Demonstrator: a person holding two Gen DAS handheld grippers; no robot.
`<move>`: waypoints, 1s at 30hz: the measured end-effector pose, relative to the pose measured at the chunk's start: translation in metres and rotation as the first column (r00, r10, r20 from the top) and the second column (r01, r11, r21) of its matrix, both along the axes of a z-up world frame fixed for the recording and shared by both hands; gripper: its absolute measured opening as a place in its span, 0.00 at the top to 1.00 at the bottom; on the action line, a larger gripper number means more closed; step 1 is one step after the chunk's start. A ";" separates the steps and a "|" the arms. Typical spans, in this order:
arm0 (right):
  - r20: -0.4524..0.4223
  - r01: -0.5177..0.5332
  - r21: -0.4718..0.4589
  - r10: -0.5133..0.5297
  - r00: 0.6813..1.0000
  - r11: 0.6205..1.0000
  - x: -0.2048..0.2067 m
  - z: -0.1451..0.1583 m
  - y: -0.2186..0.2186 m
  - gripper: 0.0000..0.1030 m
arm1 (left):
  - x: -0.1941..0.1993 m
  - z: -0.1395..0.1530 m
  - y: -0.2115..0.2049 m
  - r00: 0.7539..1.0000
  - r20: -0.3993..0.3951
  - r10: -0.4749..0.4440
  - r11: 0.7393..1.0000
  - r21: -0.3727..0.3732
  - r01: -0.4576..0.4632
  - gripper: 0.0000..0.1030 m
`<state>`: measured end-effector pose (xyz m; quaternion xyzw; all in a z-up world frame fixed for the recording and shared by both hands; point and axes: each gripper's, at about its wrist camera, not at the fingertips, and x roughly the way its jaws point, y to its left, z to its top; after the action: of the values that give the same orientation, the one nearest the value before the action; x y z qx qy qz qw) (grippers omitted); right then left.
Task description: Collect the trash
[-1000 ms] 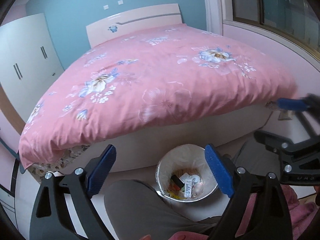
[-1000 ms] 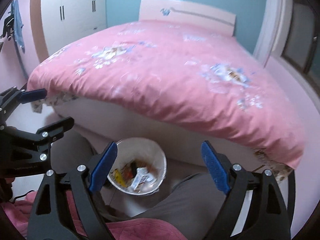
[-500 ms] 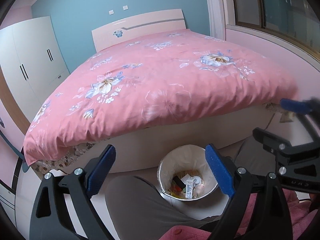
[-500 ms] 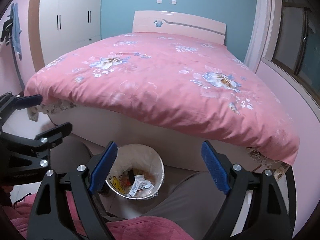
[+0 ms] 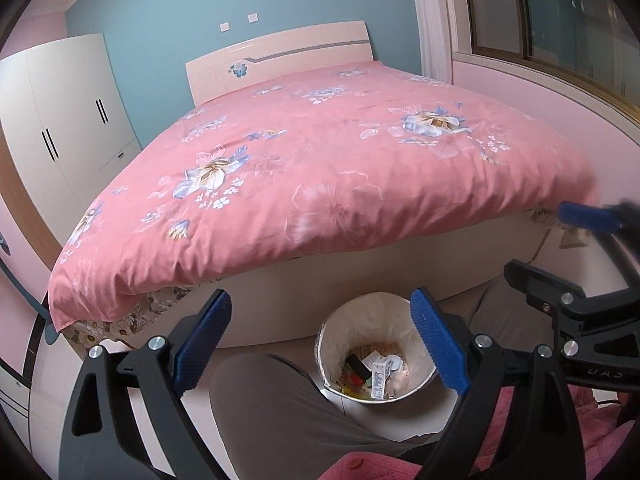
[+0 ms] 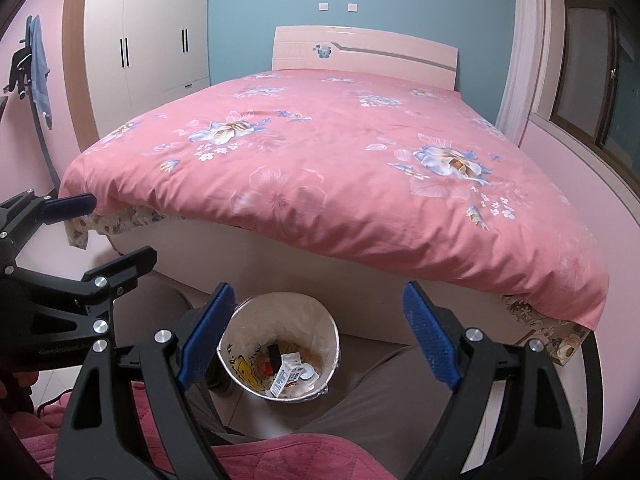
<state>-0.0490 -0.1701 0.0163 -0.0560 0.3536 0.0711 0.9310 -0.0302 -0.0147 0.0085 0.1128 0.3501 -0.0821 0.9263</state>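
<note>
The left gripper (image 5: 320, 344) hangs with its blue-padded jaws spread wide and nothing between them; the right gripper (image 6: 316, 340) is the same, wide apart and empty; both are raised above the person's grey-trousered knees (image 5: 280, 412) and look down toward the floor.

The task's trash already lies in the small round white-lined waste bin (image 6: 240, 320), which stands on the floor just beside the foot edge of the bed, between the knees; inside it I make out a small white printed carton (image 6: 286, 372), a short black block (image 6: 274, 354), a round white lid-like piece (image 6: 308, 370) and some yellow and orange wrappers (image 6: 242, 370) against the liner; smaller scraps are too muddled to name.

By my judgement all of this is light; the carton is thin card and would crush under a hard squeeze, so its narrow sides suit the pads best; the wrappers are slick and limp and call for a pinch on a raised fold; the bin liner is soft film and best taken at its rim.

The pink floral quilt (image 6: 340, 184) overhangs the foot edge of the bed close above the bin; the knees close in on both flanks; open room lies straight above the bin's mouth, so any approach is likely from overhead; no loose trash shows on the quilt.
</note>
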 end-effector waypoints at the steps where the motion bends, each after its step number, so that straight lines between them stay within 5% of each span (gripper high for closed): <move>1: 0.000 0.000 0.001 0.000 1.000 1.000 0.000 0.000 0.000 0.18 | 0.000 0.000 0.000 1.000 0.000 -0.001 1.000 0.000 0.001 0.10; 30: -0.004 0.000 0.001 0.000 1.000 1.000 0.000 -0.001 0.001 0.18 | -0.002 0.000 -0.003 1.000 -0.002 -0.001 1.000 -0.003 0.001 0.10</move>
<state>-0.0486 -0.1690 0.0150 -0.0552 0.3556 0.0717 0.9303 -0.0320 -0.0178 0.0087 0.1115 0.3509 -0.0832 0.9260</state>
